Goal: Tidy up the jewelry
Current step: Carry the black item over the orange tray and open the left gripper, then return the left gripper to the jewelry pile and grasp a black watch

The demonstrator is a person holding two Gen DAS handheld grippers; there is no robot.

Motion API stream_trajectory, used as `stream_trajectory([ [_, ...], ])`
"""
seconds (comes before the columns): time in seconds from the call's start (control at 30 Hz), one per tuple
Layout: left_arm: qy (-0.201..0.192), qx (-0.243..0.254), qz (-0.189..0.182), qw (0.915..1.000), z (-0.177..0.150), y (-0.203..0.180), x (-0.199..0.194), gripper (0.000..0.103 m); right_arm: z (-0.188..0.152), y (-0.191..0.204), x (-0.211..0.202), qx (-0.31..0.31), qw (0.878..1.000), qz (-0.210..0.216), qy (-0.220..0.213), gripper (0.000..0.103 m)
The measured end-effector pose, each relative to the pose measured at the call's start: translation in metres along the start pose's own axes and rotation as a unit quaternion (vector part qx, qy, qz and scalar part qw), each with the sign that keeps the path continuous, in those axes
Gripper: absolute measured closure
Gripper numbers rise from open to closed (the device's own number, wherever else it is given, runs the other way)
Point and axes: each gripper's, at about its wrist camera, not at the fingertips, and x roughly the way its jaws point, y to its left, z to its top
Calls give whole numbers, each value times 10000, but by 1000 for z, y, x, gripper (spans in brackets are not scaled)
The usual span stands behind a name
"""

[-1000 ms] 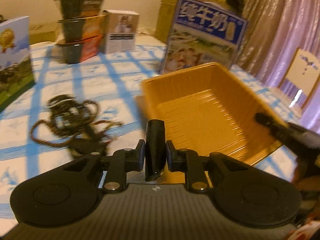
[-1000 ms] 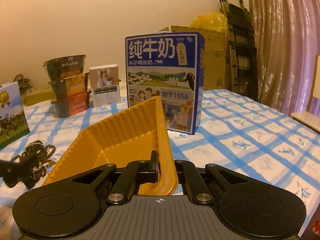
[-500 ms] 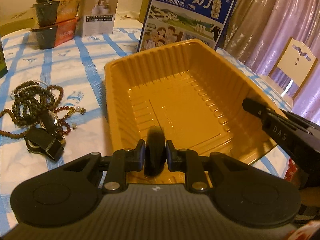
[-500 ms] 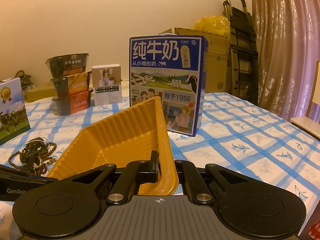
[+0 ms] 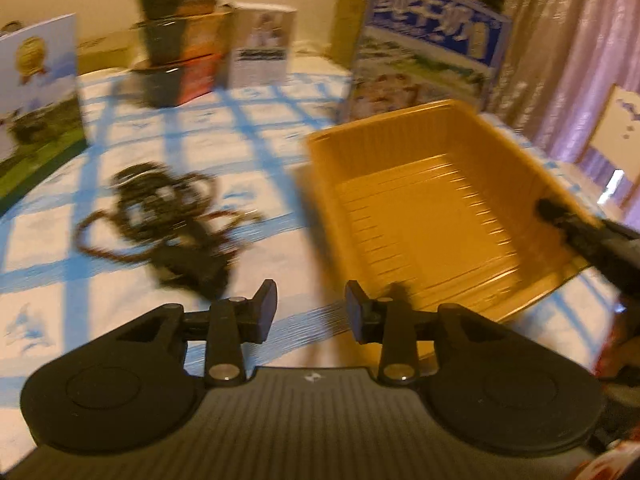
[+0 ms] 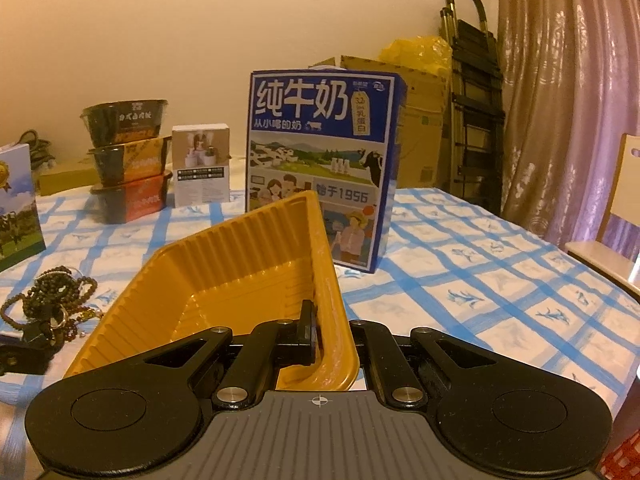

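The left claw (image 5: pixel 311 312) is opening with nothing between its fingers, hanging above the surface (image 5: pixel 280 240) between the bead tangle (image 5: pixel 160 216) and the yellow tray (image 5: pixel 432 216); the right claw (image 6: pixel 334 332) pinches the tray's near wall, tilting it; the blurred left view suggests haste, so a snatch could snag one strand and drag the whole knot, or nudge the tray loose.

Warm, dim yellow-orange indoor light tints both views. The left wrist view is smeared by motion blur: the beads (image 5: pixel 160 208), milk box (image 5: pixel 428 60) and checked cloth streak. The right wrist view is sharp, its box lettering readable. Fisheye bending curves the edges, with dark corners at 2 and 10 o'clock.
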Motion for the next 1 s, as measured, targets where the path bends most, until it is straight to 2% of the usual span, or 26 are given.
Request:
stream_trajectory([
  [0.1,98,-114,367,9992,-6,16,4,64,0,-2,0,17,10000,-85,-2,98],
  [0.2,142,-242,554,9981,-7,27,9,58,0,-5,1,59,9998,-191,10,98],
  [0.27,116,-274,690,9972,-7,29,12,47,0,-7,2,101,9997,-217,32,98],
  [0.47,37,-300,999,9945,3,30,30,36,1,-9,3,130,9997,-201,35,98],
  [0.73,86,-366,1340,9903,10,38,53,37,0,-10,6,209,9996,-184,101,98],
  [0.87,107,-517,1337,9896,7,53,45,37,-1,-11,9,222,9995,-181,153,98],
  [1.0,106,-557,1572,9859,-3,70,32,37,-1,-12,9,250,9994,-165,175,98],
])
